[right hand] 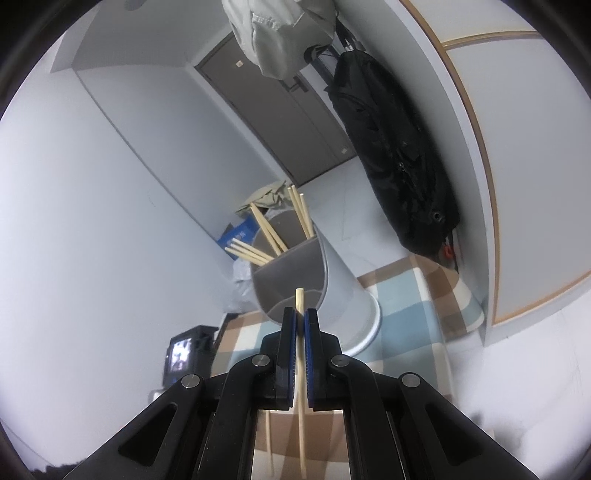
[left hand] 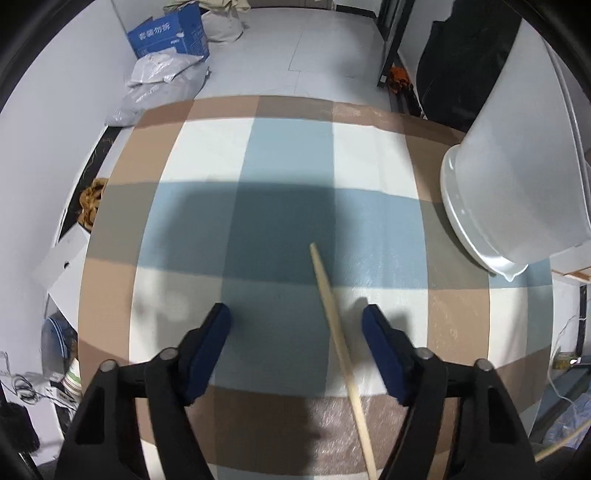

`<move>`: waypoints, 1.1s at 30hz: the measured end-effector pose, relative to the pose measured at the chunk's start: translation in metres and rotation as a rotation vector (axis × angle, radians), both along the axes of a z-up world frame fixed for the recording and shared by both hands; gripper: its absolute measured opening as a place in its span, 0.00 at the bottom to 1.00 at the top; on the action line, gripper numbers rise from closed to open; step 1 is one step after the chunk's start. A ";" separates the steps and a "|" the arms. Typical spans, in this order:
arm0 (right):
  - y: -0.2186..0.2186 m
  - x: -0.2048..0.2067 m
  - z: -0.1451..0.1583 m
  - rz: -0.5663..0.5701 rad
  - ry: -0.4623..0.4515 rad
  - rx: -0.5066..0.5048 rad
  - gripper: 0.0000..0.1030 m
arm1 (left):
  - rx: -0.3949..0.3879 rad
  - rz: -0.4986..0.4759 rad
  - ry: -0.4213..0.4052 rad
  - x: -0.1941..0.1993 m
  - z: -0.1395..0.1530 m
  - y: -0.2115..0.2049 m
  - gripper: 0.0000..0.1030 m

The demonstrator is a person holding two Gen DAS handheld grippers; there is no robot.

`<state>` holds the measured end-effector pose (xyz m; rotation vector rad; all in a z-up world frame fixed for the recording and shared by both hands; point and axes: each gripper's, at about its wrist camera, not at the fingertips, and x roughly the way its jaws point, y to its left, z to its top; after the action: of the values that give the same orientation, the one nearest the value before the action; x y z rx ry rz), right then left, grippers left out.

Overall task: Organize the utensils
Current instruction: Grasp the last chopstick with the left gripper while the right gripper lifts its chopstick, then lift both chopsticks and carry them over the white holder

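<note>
In the left wrist view my left gripper [left hand: 297, 314] is open above the checked tablecloth [left hand: 280, 158]. A wooden chopstick [left hand: 338, 347] lies on the cloth between its fingers, nearer the right one. The white utensil holder [left hand: 513, 177] stands at the right edge. In the right wrist view my right gripper [right hand: 300, 314] is shut on a wooden chopstick [right hand: 301, 365], held upright just in front of the white divided holder [right hand: 314, 273]. Several chopsticks [right hand: 273, 232] stand in the holder's far compartments. Another chopstick [right hand: 269, 439] lies on the cloth below.
A black bag [right hand: 395, 155] hangs on the wall at the right. Grey bags [left hand: 162, 85] and a blue box [left hand: 170, 33] lie on the floor beyond the table. A small screen device [right hand: 184, 354] stands at the table's left.
</note>
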<state>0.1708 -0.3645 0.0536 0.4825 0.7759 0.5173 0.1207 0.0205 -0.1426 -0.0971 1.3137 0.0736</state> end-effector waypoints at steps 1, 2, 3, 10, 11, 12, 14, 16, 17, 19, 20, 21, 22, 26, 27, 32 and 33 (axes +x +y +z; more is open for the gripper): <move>0.000 0.000 0.000 0.002 -0.002 0.002 0.03 | 0.001 0.000 0.000 0.001 0.001 -0.001 0.60; 0.000 0.001 0.001 0.002 -0.004 0.004 0.03 | 0.000 0.005 0.001 0.002 0.002 -0.002 0.53; 0.000 0.001 0.001 0.003 -0.005 0.006 0.03 | 0.001 0.007 0.004 0.003 0.002 -0.003 0.50; -0.001 0.001 0.002 0.004 -0.011 0.005 0.03 | 0.049 -0.004 0.070 0.009 0.005 -0.026 0.10; -0.002 0.002 0.000 0.002 -0.007 0.005 0.03 | 0.051 -0.006 0.079 0.010 0.005 -0.031 0.02; -0.002 0.002 0.000 0.001 -0.003 0.006 0.03 | 0.064 -0.004 0.082 0.010 0.005 -0.034 0.02; -0.003 0.003 -0.001 -0.004 0.003 0.011 0.03 | 0.090 -0.001 0.072 0.009 0.005 -0.038 0.01; -0.004 0.003 0.000 -0.009 0.001 0.010 0.03 | 0.094 0.005 0.066 0.008 0.005 -0.036 0.01; -0.005 0.003 0.000 -0.011 0.001 0.010 0.03 | 0.093 0.003 0.061 0.007 0.005 -0.036 0.01; -0.006 0.002 0.000 -0.014 0.001 0.010 0.03 | 0.073 -0.002 0.048 0.003 0.006 -0.032 0.01; -0.006 0.002 0.000 -0.016 0.002 0.010 0.03 | 0.051 -0.001 0.040 0.000 0.007 -0.030 0.01; -0.007 0.003 0.000 -0.017 0.002 0.009 0.03 | 0.033 0.001 0.029 -0.002 0.009 -0.029 0.01; -0.006 0.003 0.000 -0.017 0.003 0.008 0.03 | 0.022 0.002 0.013 -0.003 0.011 -0.026 0.01; -0.001 0.003 0.000 -0.005 0.001 0.000 0.03 | -0.008 -0.003 -0.070 -0.019 0.030 -0.023 0.01; 0.001 0.002 0.001 0.003 -0.003 -0.004 0.03 | -0.010 -0.003 -0.094 -0.023 0.037 -0.022 0.01; 0.015 -0.004 0.005 0.051 -0.033 -0.040 0.03 | -0.078 -0.013 -0.236 -0.044 0.068 -0.024 0.01; 0.018 -0.006 0.006 0.062 -0.042 -0.052 0.03 | -0.092 -0.019 -0.266 -0.048 0.073 -0.024 0.01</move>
<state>0.1645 -0.3465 0.0599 0.3990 0.7640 0.5621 0.0731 -0.0037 -0.0692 -0.1674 1.0518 -0.0156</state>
